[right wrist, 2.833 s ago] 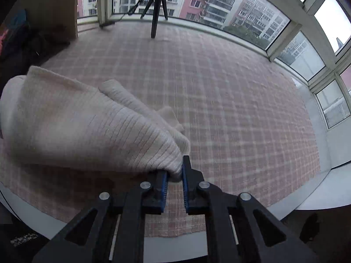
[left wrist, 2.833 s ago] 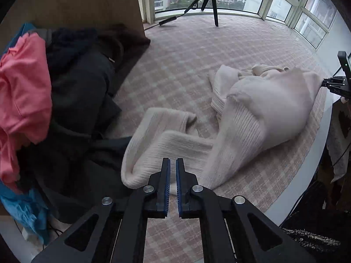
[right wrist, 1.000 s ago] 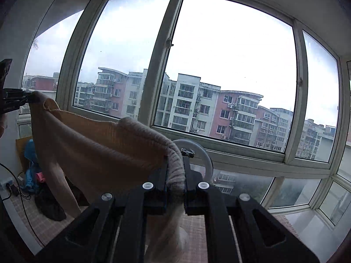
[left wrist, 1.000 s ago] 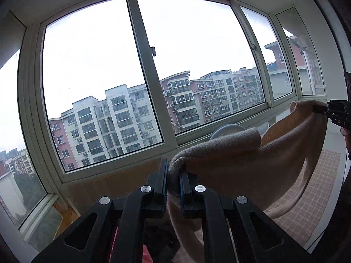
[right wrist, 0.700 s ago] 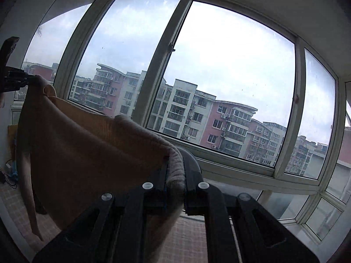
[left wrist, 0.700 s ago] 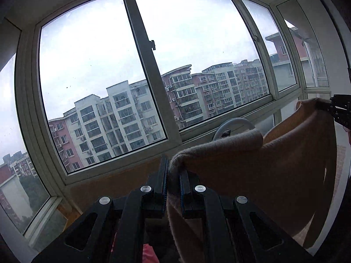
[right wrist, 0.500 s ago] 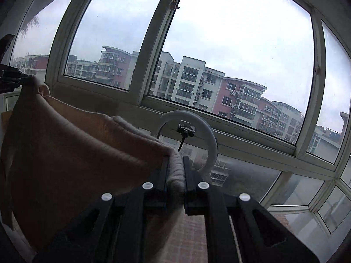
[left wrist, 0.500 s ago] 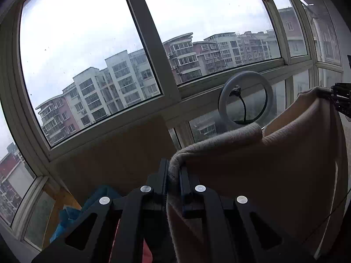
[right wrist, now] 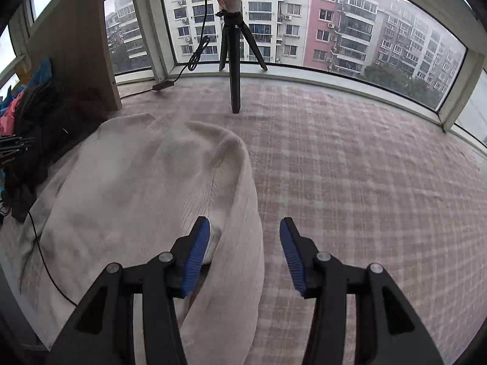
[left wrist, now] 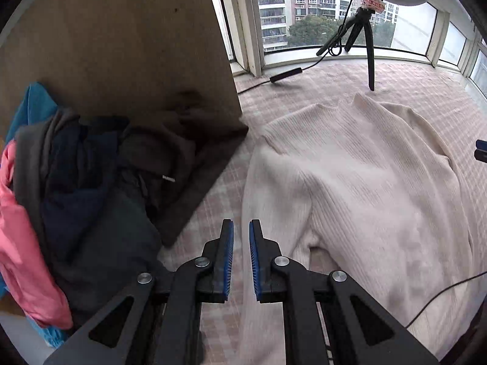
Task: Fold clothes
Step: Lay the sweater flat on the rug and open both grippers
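A cream ribbed sweater (left wrist: 365,182) lies spread on the pink checked cloth (left wrist: 426,91), collar toward the window. My left gripper (left wrist: 241,223) hovers over the sweater's left sleeve edge. Its jaws are a narrow gap apart and opening, with nothing pinched between the pads. In the right wrist view the sweater (right wrist: 137,182) fills the left half. My right gripper (right wrist: 243,222) is open and still opening, and the sweater's right edge lies loose below its left finger. Each gripper's tip shows at the edge of the other's view, the right gripper (left wrist: 481,150) and the left gripper (right wrist: 12,149).
A heap of dark, pink and blue clothes (left wrist: 76,182) lies at the left against a wooden panel (left wrist: 121,45). A ring-light tripod (right wrist: 232,60) stands at the back by the windows. A thin black cable (left wrist: 441,298) crosses the sweater's near edge.
Both grippers came down from holding the sweater up toward the window. The sweater now lies flat on the cloth, and both grippers have let go of it.
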The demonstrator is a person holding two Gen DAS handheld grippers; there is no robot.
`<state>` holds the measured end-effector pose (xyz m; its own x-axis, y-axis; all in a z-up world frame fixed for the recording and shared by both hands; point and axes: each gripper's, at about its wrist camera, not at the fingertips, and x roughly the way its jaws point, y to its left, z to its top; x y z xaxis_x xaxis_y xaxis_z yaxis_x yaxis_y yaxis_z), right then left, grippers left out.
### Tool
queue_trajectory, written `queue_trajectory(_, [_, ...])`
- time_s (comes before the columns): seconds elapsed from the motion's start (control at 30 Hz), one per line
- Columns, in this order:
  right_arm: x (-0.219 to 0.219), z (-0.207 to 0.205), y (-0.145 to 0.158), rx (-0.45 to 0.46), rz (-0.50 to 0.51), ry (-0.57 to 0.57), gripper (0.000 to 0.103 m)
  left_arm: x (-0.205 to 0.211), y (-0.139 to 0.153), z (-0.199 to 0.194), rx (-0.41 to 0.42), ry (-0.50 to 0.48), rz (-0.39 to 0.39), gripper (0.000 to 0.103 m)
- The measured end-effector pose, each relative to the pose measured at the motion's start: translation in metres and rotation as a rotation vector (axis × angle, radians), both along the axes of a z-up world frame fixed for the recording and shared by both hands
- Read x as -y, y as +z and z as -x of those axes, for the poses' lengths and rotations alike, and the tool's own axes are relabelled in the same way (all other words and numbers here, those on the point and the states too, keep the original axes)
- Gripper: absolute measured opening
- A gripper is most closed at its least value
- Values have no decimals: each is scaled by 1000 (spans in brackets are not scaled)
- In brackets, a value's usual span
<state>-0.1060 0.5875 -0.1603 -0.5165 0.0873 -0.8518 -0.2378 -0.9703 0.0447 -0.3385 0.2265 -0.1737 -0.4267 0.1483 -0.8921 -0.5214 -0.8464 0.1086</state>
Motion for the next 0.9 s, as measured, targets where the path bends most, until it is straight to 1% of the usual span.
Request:
queue_trajectory(0.1, [18, -35, -19, 40, 66, -42, 50, 32, -12, -26, 62, 31, -34, 13])
queue_trajectory(0.17, [28, -49, -33, 73, 118, -61, 50, 50, -20, -42, 89, 51, -40, 13])
queue_trajectory(0.2, [34, -53, -40, 88, 127, -67, 50, 58, -23, -49, 101, 57, -43, 14])
queue_trajectory(0.3, [53, -57, -57, 137, 115, -63, 50, 84, -33, -70, 135, 77, -56, 19])
queue_trajectory(0.37, [64, -56, -65, 177, 103, -59, 50, 99, -41, -85, 169, 82, -93, 20])
queue_trajectory(0.4, [69, -56, -68, 195, 100, -56, 50, 105, -46, -94, 186, 75, -109, 26])
queue_trajectory(0.47, [77, -61, -71, 218, 92, -54, 50, 111, -57, -109, 199, 58, -110, 33])
queue_trajectory(0.6, [82, -71, -74, 236, 70, -81, 50, 111, -72, -123, 189, 36, -89, 33])
queue_trajectory(0.63, [82, -73, -75, 239, 68, -87, 50, 111, -76, -127, 187, 31, -84, 32])
queue_trajectory(0.67, [82, -74, -74, 239, 72, -93, 50, 110, -76, -127, 185, 26, -86, 18])
queue_trajectory(0.7, [81, -76, -73, 239, 77, -99, 50, 109, -74, -126, 191, 17, -87, 2])
queue_trajectory(0.73, [81, -79, -69, 235, 82, -105, 50, 109, -69, -127, 191, 5, -86, 0])
queue_trajectory(0.8, [79, -93, -49, 197, 95, -116, 50, 117, -48, -131, 143, -7, -94, 0])
queue_trajectory(0.9, [74, -125, -2, 83, 84, -138, 50, 154, -9, -136, 55, 45, -89, 0])
